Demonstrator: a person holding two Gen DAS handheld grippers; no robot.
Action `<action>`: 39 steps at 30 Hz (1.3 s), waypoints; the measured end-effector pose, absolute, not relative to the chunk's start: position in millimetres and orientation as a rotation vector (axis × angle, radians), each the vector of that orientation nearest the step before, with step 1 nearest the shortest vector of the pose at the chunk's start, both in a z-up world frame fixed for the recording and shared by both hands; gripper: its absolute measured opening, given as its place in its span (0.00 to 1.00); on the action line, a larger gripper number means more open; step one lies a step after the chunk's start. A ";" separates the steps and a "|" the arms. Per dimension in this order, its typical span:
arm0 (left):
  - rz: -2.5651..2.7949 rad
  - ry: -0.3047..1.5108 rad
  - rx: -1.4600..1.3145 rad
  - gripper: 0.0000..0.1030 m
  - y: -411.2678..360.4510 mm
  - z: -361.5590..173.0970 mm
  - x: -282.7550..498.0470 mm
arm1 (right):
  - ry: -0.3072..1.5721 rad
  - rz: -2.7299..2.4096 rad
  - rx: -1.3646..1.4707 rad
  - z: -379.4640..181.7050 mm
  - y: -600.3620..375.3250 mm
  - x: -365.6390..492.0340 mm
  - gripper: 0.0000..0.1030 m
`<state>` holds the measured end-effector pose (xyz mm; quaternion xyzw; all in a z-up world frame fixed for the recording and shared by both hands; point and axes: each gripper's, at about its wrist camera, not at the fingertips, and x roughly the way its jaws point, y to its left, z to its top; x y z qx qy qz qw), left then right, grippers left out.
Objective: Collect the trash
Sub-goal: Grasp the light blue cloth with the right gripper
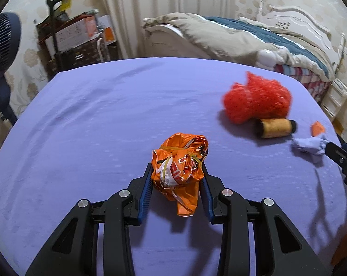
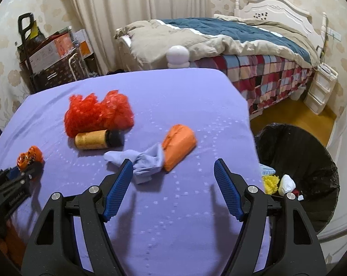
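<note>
Beyond the purple cloth-covered table stand a white-framed bed with a blue-and-beige quilt far right and a dark box-filled cart far left.

Left gripper, lower centre of its view, jaws clamped; right gripper jaws apart, nothing between.

A tabletop covered in a lavender cloth is seen in the foreground. Behind it, a bed with a white carved headboard, a beige and teal quilt and a patchwork cover is set against floral wallpaper. Cream curtains are hung at the back. A dark fan and a cart of boxes are placed on the left; yellowish flooring is visible.
</note>
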<state>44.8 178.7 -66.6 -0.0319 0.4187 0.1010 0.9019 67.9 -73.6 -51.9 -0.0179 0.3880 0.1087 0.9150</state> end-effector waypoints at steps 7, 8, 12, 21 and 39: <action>0.264 0.869 -0.100 0.36 213.1 -67.3 39.1 | 0.821 0.291 -0.086 -56.2 -45.6 65.5 0.60; 0.271 0.869 -0.108 0.36 217.4 -67.3 38.2 | 0.824 0.301 -0.093 -57.1 -41.4 65.1 0.58; 0.285 0.868 -0.127 0.36 226.6 -67.5 37.0 | 0.845 0.367 -0.120 -61.5 -25.6 58.3 0.56; 0.291 0.864 -0.139 0.36 233.6 -67.4 36.0 | 0.867 0.380 -0.123 -63.3 -17.8 57.5 0.56; 0.275 0.865 -0.150 0.36 235.5 -68.5 36.0 | 0.885 0.433 -0.164 -66.4 1.4 54.9 0.56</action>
